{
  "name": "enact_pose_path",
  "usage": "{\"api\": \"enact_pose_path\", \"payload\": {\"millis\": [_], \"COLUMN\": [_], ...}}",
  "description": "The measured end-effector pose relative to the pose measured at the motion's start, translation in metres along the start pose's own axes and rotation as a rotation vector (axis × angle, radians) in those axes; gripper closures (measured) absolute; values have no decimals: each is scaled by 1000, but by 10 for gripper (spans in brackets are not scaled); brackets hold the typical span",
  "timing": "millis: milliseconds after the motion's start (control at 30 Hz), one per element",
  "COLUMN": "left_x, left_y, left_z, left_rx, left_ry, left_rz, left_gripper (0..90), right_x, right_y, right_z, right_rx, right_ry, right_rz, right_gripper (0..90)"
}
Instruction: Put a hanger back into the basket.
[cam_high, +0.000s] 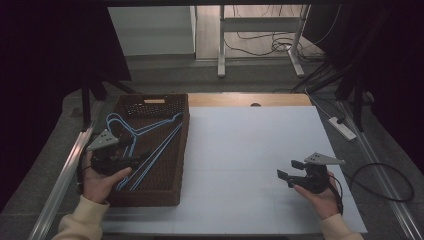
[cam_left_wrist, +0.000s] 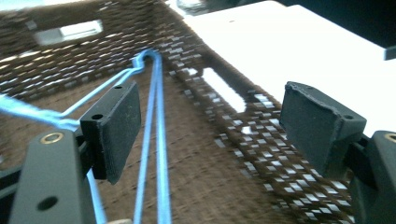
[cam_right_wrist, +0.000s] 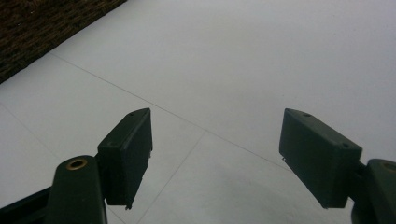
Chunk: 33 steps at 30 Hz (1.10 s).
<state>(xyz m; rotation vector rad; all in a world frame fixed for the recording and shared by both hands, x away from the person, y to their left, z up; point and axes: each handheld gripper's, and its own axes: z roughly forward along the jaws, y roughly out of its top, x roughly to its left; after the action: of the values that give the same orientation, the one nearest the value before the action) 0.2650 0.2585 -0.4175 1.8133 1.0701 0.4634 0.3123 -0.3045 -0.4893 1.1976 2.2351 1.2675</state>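
Blue wire hangers (cam_high: 145, 142) lie in the brown woven basket (cam_high: 172, 165) at the worktop's (cam_high: 240, 165) 9 o'clock side. Their long bars run from about 7 o'clock up toward 1 o'clock, hooks at the far end. Your left gripper (cam_left_wrist: 205, 126) hangs over them with jaws spread wide, nothing pinched; the bars pass between the pads without touching. Your left hand (cam_high: 100, 180) rests at the basket's near-left corner. Your right gripper (cam_high: 290, 172), also wide and empty, hovers over bare worktop at 4 o'clock.

White table (cam_high: 250, 150), brown woven basket (cam_high: 150, 195) at its left
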Motion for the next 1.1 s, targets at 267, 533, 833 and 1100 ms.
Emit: {"api": "enact_pose_path", "payload": {"millis": [267,533,833,1100], "left_x": [-25,-42,-48,-47], "left_y": [-4,-23,-39,-45], "left_z": [2,1,3,7], "left_rx": [-27,-40,-37,-26], "left_ry": [-59,-78,-102,-109], "left_rz": [23,27,35,33], "left_gripper": [205,207,210,209], "right_x": [0,-1,0,2], "right_y": [-2,-3,-3,-1], "right_z": [-5,-10,-11,-13], "right_rx": [-5,-19,-23,-38], "right_ry": [0,2,9,10], "right_rz": [-2,-4,-15,-28], "right_gripper": [262,262,264,267]}}
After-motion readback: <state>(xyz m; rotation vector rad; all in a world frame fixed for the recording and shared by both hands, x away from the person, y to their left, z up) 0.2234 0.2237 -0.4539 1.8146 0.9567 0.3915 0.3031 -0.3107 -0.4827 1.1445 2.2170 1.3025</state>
